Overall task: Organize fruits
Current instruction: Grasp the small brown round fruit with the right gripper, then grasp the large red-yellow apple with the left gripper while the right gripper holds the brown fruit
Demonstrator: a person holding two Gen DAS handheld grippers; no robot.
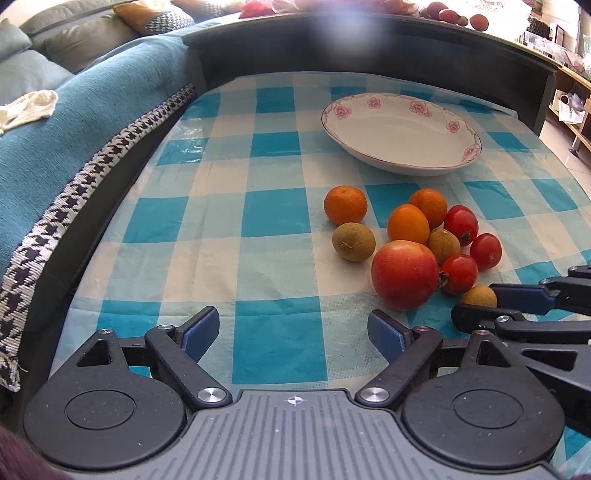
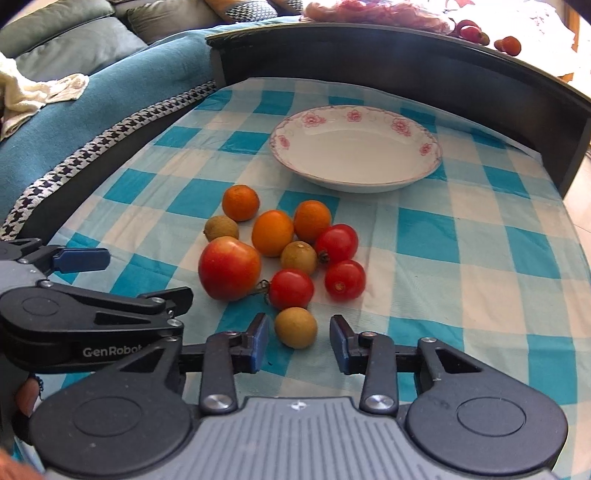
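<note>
A heap of fruit lies on the checked cloth: a large red tomato (image 2: pixel 229 267), three oranges (image 2: pixel 272 232), three cherry tomatoes (image 2: pixel 291 288) and three brown longans. A white flowered plate (image 2: pixel 355 149) stands empty behind them. My right gripper (image 2: pixel 298 341) is open, its jaws on either side of the nearest longan (image 2: pixel 295 327) without touching it. My left gripper (image 1: pixel 291 332) is open and empty, left of the heap; the large tomato (image 1: pixel 404 273) is just ahead of its right finger. The right gripper (image 1: pixel 480 301) shows at the right edge of the left wrist view, around the longan (image 1: pixel 479 296).
A dark raised ledge (image 2: pixel 406 62) borders the table at the back. A teal blanket with a houndstooth trim (image 1: pixel 92 177) lies along the left edge, with sofa cushions behind it. More fruit (image 1: pixel 476 20) sits on the ledge at the far right.
</note>
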